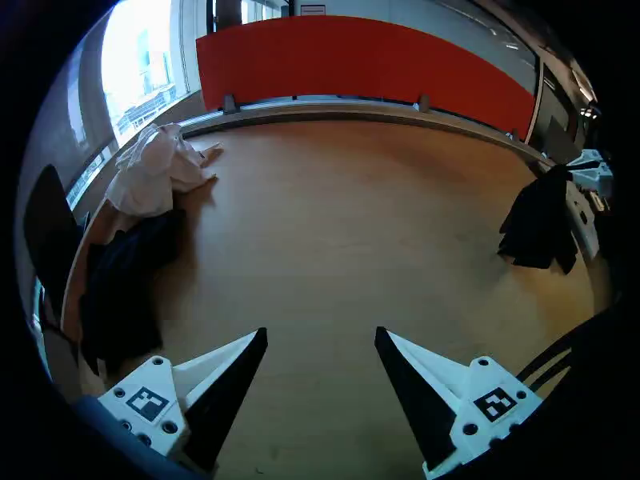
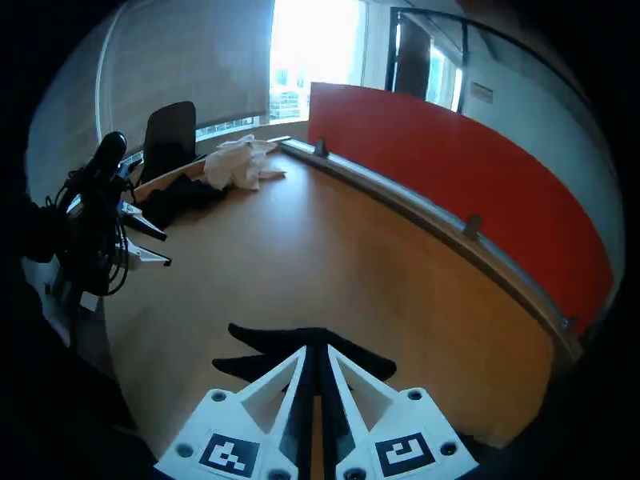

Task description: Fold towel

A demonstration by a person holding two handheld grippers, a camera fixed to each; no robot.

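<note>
Opening step: pinching towel (image 2: pixel 264 336) with right gripper (image 2: pixel 318 350), fingers pressed together on it; holding left gripper (image 1: pixel 321 330) spread wide above table (image 1: pixel 336 208). Next, probably: taking a 2nd corner, spreading flat.

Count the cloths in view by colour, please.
White: 1, the white heap
Dark: 2, the dark heap beside it and the dark towel in the right claw
Total: 3
</note>
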